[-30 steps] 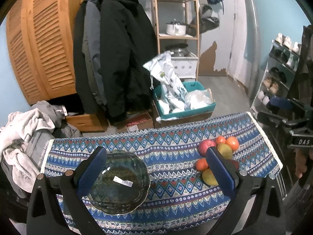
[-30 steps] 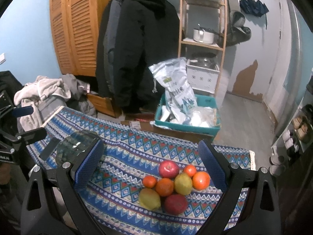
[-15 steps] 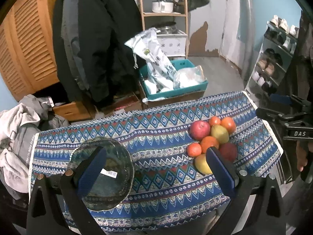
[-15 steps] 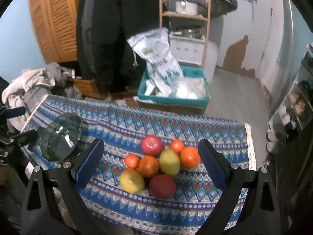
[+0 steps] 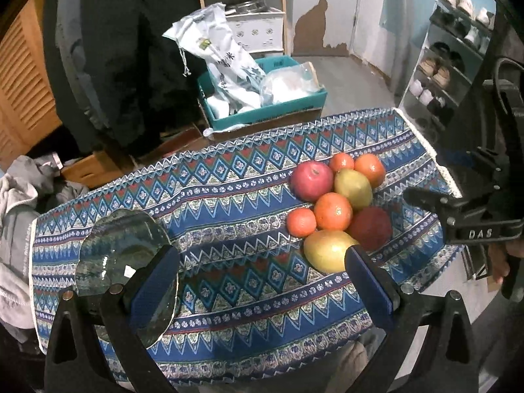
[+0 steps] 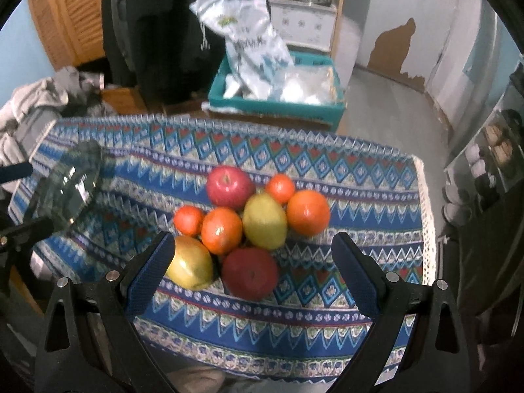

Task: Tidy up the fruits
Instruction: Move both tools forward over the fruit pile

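Note:
A pile of fruit lies on the right half of the patterned tablecloth (image 5: pixel 229 196): a red apple (image 6: pixel 229 186), a yellow-green fruit (image 6: pixel 264 221), several oranges (image 6: pixel 308 213), a dark red apple (image 6: pixel 250 273) and a yellow mango (image 6: pixel 190 262). The same pile (image 5: pixel 334 211) shows in the left wrist view. A clear glass bowl (image 5: pixel 121 255) sits at the cloth's left end, also seen as the bowl (image 6: pixel 70 186). My left gripper (image 5: pixel 258 258) is open between bowl and pile, its left finger covering the bowl's near rim. My right gripper (image 6: pixel 252 245) is open above the pile's near side.
Behind the table, a teal crate (image 5: pixel 271 111) with plastic bags stands on the floor. Dark coats (image 5: pixel 124 49) hang at the back left. A heap of clothes (image 5: pixel 19 196) lies left of the table and a shoe rack (image 5: pixel 448 65) stands on the right.
Both grippers have come closer to the table and tilted down, so the fruit pile looks larger. The left gripper has shifted right, away from the bowl. Both stay open.

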Demonstrator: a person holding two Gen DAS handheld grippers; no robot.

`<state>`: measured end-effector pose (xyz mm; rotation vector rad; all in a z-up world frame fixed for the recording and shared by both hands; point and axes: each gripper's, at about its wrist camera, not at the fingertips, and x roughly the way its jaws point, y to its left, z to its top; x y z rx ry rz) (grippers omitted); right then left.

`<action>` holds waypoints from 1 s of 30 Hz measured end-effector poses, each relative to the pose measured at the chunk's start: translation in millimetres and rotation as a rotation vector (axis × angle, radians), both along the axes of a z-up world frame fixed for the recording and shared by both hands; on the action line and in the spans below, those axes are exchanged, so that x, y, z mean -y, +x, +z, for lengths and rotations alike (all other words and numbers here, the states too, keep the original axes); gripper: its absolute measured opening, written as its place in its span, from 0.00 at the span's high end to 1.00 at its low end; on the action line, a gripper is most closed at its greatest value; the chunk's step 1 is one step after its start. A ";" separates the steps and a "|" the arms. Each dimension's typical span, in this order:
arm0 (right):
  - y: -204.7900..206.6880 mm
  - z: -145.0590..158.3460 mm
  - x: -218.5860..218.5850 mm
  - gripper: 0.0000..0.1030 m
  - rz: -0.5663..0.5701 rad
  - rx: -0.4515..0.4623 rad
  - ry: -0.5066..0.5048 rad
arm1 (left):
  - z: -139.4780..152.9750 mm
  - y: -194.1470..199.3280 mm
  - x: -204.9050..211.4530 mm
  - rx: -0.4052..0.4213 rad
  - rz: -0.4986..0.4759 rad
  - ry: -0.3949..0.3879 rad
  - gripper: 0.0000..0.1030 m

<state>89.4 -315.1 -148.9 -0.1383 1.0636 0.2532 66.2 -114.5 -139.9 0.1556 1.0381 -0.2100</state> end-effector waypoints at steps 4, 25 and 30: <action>3.1 -21.5 2.4 0.08 0.003 -0.052 -0.033 | -14.9 5.8 5.8 -0.028 -0.009 -0.002 0.01; 11.5 -104.5 2.9 0.08 0.063 -0.265 -0.084 | -90.7 20.0 37.0 -0.150 -0.081 0.006 0.01; 16.9 -113.2 1.7 0.08 0.079 -0.284 -0.067 | -97.6 25.7 37.9 -0.174 -0.075 -0.022 0.01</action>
